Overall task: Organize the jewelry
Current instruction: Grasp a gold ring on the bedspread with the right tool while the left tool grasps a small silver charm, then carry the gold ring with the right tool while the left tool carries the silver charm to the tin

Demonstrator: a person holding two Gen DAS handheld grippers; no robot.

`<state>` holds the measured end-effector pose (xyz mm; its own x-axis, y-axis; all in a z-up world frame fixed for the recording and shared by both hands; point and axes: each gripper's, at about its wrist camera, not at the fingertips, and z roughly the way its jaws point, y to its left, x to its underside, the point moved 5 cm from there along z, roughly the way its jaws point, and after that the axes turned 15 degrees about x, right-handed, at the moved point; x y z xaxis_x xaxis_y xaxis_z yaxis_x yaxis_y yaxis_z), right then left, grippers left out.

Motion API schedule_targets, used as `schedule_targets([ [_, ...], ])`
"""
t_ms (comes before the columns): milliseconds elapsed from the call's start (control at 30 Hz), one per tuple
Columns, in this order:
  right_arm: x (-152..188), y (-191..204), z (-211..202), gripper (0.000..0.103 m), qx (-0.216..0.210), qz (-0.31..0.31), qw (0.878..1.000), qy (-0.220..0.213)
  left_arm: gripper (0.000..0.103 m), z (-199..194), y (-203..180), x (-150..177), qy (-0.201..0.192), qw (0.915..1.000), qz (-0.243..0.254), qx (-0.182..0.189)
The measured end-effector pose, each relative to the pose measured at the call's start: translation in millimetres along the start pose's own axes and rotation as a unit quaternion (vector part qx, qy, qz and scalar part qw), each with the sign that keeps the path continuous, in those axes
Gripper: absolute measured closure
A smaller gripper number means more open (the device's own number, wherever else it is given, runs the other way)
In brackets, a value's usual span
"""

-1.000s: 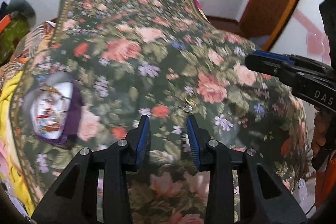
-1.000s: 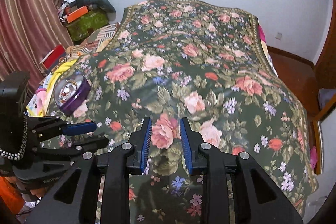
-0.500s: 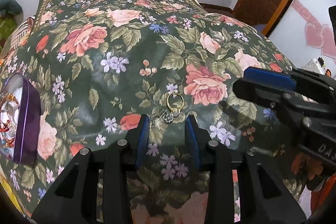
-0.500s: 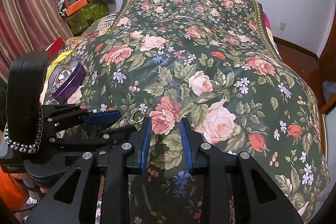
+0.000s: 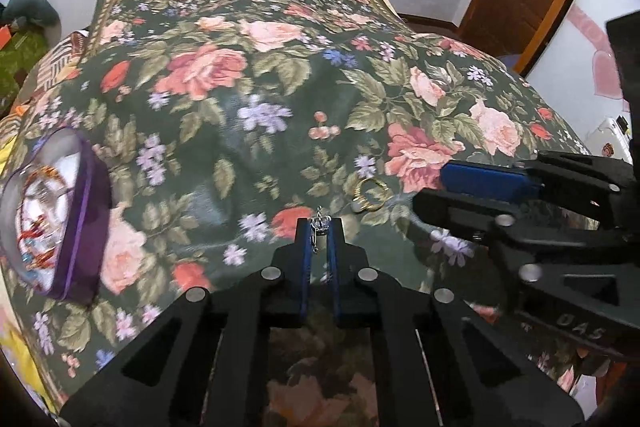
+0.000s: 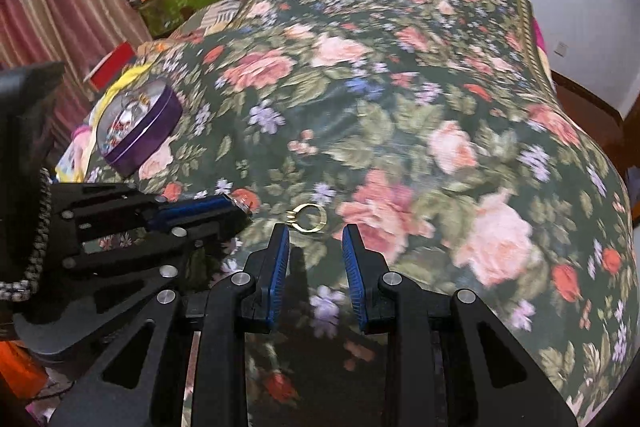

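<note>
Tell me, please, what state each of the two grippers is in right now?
Left gripper: shut on the small silver piece.
Right gripper: open, holding nothing; the gold ring lies on the bedspread just beyond its tips.

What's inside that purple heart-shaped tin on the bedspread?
The purple tin sits open on the floral bedspread, holding a jumble of small colourful jewellery. Single pieces are too blurred to name, and anything beneath that top layer is hidden.

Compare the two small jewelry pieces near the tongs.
The silver piece is pinched between the left tongs; the gold ring lies loose on the floral bedspread, just ahead of the open right tongs. One is silvery, the other gold. Both are small.
</note>
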<state>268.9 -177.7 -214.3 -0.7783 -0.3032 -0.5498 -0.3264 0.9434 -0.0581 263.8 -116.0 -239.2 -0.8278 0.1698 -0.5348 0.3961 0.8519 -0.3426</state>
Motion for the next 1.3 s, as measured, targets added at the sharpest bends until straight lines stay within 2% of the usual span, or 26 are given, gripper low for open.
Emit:
schedule_targets([
  [100,-1,9,5,0.077,0.000,-0.013,1.000,0.009,0.096,-13,8,3,-0.012,0.9999,-0.007,-0.006],
  [200,-1,14,12,0.063,0.009,-0.019,1.000,0.015,0.096,-25,14,3,-0.022,0.9997,-0.011,-0.004],
  [333,-2,14,20,0.062,0.014,-0.019,1.000,0.019,0.096,-34,19,4,-0.031,0.9994,-0.013,-0.006],
  [500,-3,16,22,0.065,0.021,-0.019,1.000,0.011,0.096,-36,21,5,-0.036,0.9992,-0.019,-0.002],
  [567,-3,16,22,0.079,0.029,-0.020,0.999,0.007,0.096,-37,20,5,-0.039,0.9990,-0.020,0.000],
  [600,-3,16,22,0.079,0.026,-0.018,0.999,0.008,0.096,-38,18,5,-0.041,0.9990,-0.020,0.000],
  [733,-4,12,20,0.080,0.016,-0.007,1.000,0.003,0.096,-45,12,2,-0.048,0.9987,-0.013,-0.002],
  [967,-11,12,-6,0.080,0.017,0.006,0.999,-0.033,0.096,-71,7,-4,-0.074,0.9972,-0.007,-0.011],
  [1300,-44,30,-50,0.080,0.005,0.004,0.995,-0.099,0.096,-121,10,-15,-0.127,0.9913,0.001,-0.036],
])
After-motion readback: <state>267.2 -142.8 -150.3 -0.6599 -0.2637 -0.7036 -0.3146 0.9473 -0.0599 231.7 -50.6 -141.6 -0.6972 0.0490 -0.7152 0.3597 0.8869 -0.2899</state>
